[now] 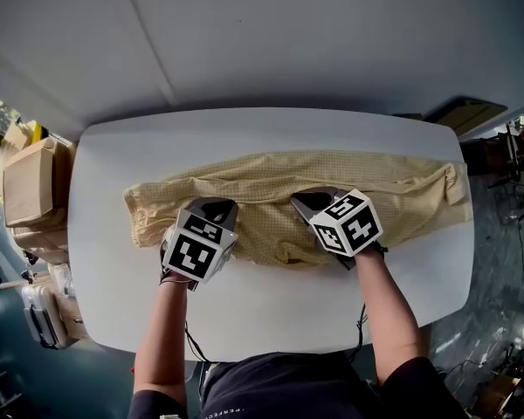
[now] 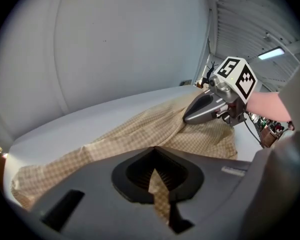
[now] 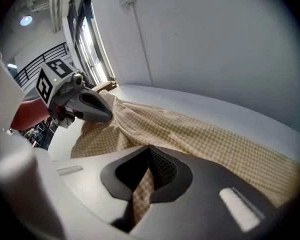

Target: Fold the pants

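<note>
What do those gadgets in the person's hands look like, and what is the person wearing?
Each hand carries a dark grey, beak-shaped two-jaw tool: the left gripper and the right gripper. Each has a white cube at its back, printed with black square markers. Thin dark cables run from them towards the person, who wears a dark short-sleeved top.

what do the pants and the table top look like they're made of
The pants: thin woven cloth, likely cotton, matte tan with a fine check, creasing softly. The table: smooth white top with a faint sheen, probably laminate or painted board.
</note>
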{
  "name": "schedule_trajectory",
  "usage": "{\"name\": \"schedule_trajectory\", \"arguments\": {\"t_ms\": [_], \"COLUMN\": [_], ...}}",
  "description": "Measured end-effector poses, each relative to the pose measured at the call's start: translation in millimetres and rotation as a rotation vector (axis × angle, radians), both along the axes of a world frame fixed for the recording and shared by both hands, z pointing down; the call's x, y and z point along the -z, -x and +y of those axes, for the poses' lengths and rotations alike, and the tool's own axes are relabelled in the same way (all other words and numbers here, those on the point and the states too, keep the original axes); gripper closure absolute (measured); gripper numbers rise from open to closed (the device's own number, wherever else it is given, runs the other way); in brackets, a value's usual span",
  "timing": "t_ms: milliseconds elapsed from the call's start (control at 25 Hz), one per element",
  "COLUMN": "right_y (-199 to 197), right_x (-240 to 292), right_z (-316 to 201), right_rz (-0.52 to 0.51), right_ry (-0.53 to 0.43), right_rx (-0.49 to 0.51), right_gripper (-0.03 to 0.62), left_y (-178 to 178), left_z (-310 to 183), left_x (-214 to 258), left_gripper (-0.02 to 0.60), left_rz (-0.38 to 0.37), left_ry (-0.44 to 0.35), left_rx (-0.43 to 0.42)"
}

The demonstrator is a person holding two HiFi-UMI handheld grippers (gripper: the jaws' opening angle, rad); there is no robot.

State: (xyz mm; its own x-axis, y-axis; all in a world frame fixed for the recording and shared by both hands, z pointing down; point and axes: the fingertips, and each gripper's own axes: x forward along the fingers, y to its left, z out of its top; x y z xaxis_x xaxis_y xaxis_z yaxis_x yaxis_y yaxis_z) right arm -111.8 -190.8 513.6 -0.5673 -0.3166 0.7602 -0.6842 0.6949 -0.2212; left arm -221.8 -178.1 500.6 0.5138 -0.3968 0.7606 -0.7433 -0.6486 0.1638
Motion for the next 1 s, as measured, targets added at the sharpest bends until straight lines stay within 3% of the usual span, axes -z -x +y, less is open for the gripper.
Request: {"name": "schedule_trajectory", "arguments": {"t_ms": [120,320,400,560,840,1000], "right_y": [-3,-11,-15,-24,-48,-76], "right_x": [-1,4,10,26,41,50], "right_z": [-17,-43,-47,-44,-21,-18], "right_rz": [-0.018,-0.034,-0.051,-0.111,-0.100,-0.115], "right_ry": [-0.010,-0.083,-0.110,-0.126,-0.147,-0.160], "right_rx": [-0.065,-0.181,-0.220,-0.266,-0.284,-0.290], "right_gripper": [0.592,0.592,0.592,0.592,0.592,0.593], "left_y": [0,26,32,24,-24,-58], "left_z": [-4,-30,-33,-27,-14,-7], "left_x": [-8,-6,-1,9,24,33], "left_gripper": [0.583,0.583,0.583,0.583,0.583,0.583], "left_rz": [-0.013,-0.034,-0.038,-0.029,0.063,0.044], "left_ry": [0.019,-0.044,-0.069,-0.081,-0.040,-0.053], "left_rx": [0.014,0.197,0.234,0.194,0.104,0.076]}}
